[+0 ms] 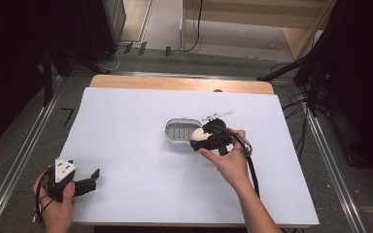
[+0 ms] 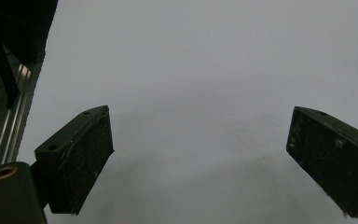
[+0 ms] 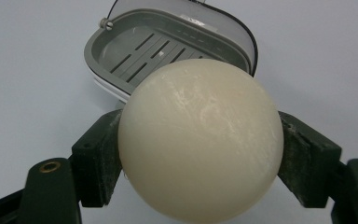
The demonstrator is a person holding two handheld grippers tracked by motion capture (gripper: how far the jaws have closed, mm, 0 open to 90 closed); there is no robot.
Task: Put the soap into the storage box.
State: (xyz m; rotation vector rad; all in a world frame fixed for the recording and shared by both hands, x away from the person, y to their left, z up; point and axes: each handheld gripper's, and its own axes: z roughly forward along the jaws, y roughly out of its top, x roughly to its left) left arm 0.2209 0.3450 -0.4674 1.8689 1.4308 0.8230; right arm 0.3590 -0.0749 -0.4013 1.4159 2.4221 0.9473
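Counting up: one cream soap ball (image 3: 200,140), one grey soap box (image 3: 168,51) with its lid open, two grippers. The right gripper (image 1: 205,140) clamps the ball just beside the box's rim; its own view reveals the slotted box floor. The left gripper (image 1: 90,180) rests wide apart, holding nothing, over the white table (image 1: 126,145)

The left hand (image 1: 58,201) sits at the near left corner, fingers wrapped round the left gripper (image 1: 91,178), whose jaws stand wide apart with nothing between them — they point toward the middle. The right forearm (image 1: 255,208) reaches in from the bottom edge, angled up and leftward; the right hand (image 1: 228,160) grips the right gripper (image 1: 199,138), its jaws clamped on a pale, rounded soap (image 3: 200,140) — pads pressing both sides.
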